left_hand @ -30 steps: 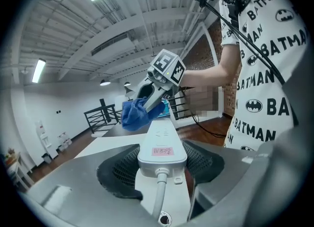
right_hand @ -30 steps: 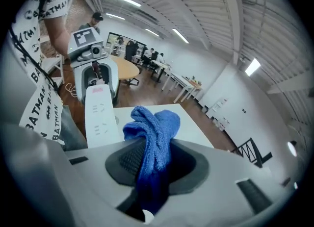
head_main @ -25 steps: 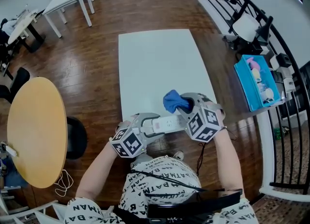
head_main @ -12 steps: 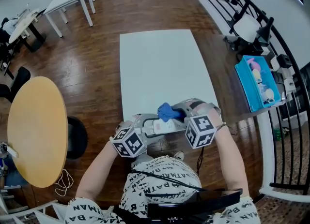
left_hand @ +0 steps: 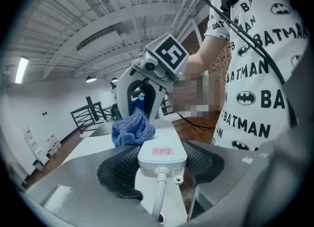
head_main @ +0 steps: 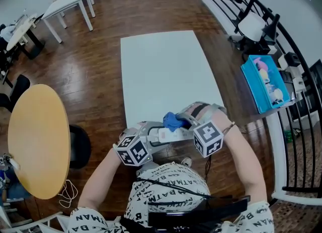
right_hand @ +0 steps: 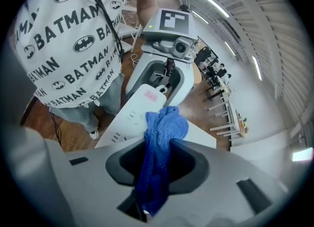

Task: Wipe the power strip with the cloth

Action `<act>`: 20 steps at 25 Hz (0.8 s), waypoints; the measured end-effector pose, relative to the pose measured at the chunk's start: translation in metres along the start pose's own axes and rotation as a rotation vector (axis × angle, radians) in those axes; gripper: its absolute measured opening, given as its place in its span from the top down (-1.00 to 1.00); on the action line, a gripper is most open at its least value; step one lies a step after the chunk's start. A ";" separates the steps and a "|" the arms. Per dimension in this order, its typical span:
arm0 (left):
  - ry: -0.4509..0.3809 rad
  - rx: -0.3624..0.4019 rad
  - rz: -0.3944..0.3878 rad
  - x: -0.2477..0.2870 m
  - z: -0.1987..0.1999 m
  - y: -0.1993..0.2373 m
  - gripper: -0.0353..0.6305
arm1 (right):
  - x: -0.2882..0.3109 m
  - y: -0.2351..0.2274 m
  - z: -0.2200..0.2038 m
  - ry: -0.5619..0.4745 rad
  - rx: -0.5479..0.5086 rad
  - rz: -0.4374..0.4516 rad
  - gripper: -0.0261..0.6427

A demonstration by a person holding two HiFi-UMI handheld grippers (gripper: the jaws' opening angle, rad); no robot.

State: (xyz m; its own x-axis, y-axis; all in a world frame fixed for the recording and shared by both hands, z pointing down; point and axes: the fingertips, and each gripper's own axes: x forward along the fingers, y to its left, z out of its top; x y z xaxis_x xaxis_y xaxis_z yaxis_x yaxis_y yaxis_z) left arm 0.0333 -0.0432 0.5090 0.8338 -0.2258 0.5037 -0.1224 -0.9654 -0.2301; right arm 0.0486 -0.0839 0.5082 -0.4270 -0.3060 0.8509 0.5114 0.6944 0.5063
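Power strip point(head_main: 176, 134) and cloth meet at the near end of the white table point(head_main: 160, 66)

Biggest thing here is that table, and the strip is held up right at its near edge, in front of the person's Batman shirt point(head_main: 168, 189). Left gripper point(left_hand: 162, 164) is clamped across the strip's cord end, pads pressing on both sides (the cord comes out toward that gripper's camera). Right gripper point(right_hand: 158, 164) is squeezed tight on a bunched blue cloth point(right_hand: 162, 133), whose loose wad touches the strip's top face. A small pink sticker point(left_hand: 162, 151) sits near the cord end.
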 end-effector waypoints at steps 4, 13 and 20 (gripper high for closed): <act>0.001 -0.002 0.010 -0.005 -0.001 0.003 0.06 | -0.002 0.006 -0.017 0.059 -0.012 0.021 0.56; -0.002 -0.024 0.041 -0.020 -0.006 0.011 0.06 | -0.005 0.026 -0.067 0.160 0.058 0.051 0.56; -0.010 -0.049 0.062 -0.026 -0.009 0.015 0.06 | -0.010 0.043 -0.107 0.217 0.171 0.061 0.56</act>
State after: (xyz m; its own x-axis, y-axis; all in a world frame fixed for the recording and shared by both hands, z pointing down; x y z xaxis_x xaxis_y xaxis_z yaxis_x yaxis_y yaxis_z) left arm 0.0049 -0.0531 0.5003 0.8292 -0.2842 0.4813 -0.1997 -0.9549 -0.2197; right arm 0.1547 -0.1205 0.5368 -0.2202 -0.3793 0.8987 0.3900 0.8102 0.4375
